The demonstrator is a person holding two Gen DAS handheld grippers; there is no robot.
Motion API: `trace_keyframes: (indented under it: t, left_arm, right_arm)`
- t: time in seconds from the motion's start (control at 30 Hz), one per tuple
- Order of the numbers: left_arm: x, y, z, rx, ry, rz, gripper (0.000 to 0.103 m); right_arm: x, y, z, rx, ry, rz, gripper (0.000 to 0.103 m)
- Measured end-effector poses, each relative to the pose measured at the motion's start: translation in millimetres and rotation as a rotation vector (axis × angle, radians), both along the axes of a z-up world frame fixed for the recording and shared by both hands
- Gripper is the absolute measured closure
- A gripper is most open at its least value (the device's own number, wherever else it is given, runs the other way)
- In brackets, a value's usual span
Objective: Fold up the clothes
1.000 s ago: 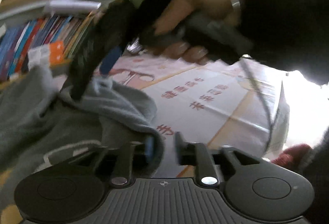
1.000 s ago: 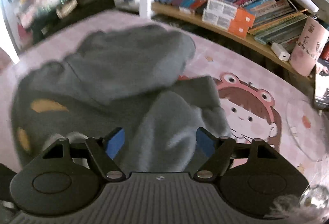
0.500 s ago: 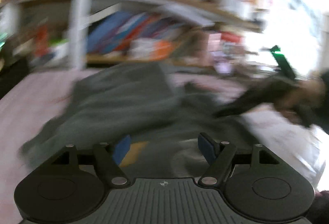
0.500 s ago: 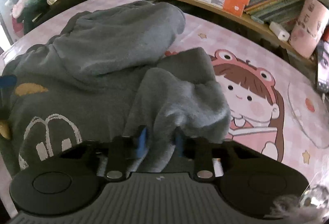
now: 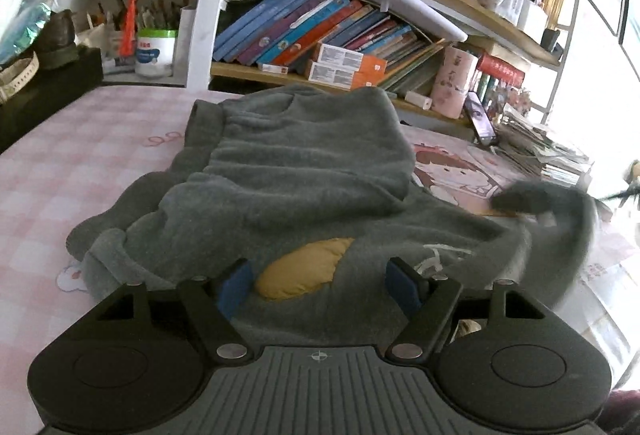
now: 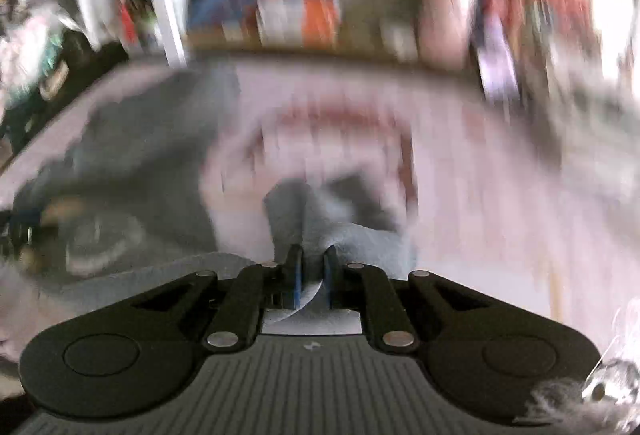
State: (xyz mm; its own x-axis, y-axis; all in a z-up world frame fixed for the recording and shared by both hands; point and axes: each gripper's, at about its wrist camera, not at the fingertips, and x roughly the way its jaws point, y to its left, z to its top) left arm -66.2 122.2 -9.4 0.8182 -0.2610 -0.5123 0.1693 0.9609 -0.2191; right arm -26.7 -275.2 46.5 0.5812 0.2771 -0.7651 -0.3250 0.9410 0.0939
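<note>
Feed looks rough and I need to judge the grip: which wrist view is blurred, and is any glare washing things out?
Right wrist view: heavy motion smear, only the right gripper shut on grey sleeve reads. Left wrist view: sharp, fisheye-bent shelves, window glare at right edge, lifted sleeve blurred.

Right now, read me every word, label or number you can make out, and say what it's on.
No text can be read with certainty.
White tub: label too small.
Orange and white boxes: fine print too small.
Book spines: titles too small.
Red box: pale characters, too small.
Tablecloth: red characters, blurred.
Grey sweatshirt: white print, partly hidden, unreadable.
Right wrist view: wholly motion-blurred.
</note>
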Motion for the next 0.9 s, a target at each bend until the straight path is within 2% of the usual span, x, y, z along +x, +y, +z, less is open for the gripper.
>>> trace_keyframes:
  t: [0.03, 0.13, 0.17, 0.23, 0.27, 0.47, 0.63, 0.77, 0.9]
  left_arm:
    - [0, -1, 0, 0.013, 0.001, -0.005, 0.027]
    - [0, -5, 1, 0.047, 0.006, -0.017, 0.027]
    - [0, -7, 1, 0.055, 0.009, -0.017, 0.027]
    - [-1, -7, 3, 0.062, 0.014, -0.013, 0.027]
    - [-2, -6, 4, 0.061, 0.013, -0.006, 0.027]
    - [-16, 23, 11, 0.017, 0.0, 0.124, 0.027]
    - [-19, 41, 20, 0.002, -0.003, 0.21, 0.027]
    - [-24, 40, 26, 0.033, -0.025, 0.228, 0.027]
    - [-31, 49, 27, 0.036, -0.024, 0.29, 0.027]
  right_arm:
    - [-6, -7, -13, 0.008, 0.075, -0.015, 0.093]
    - [-27, -17, -33, 0.057, 0.143, -0.027, 0.09]
    - [-28, -17, -31, 0.062, 0.148, -0.033, 0.088]
    - [-30, -16, -25, 0.051, 0.136, -0.043, 0.067]
    - [-30, -15, -22, 0.029, 0.122, -0.041, 0.063]
    - [-22, -29, 1, -0.01, 0.029, -0.07, 0.06]
    - [-7, -25, 11, -0.016, -0.048, -0.068, 0.052]
    - [4, -10, -11, -0.054, 0.006, -0.021, 0.052]
    - [6, -12, -23, -0.07, 0.02, -0.012, 0.054]
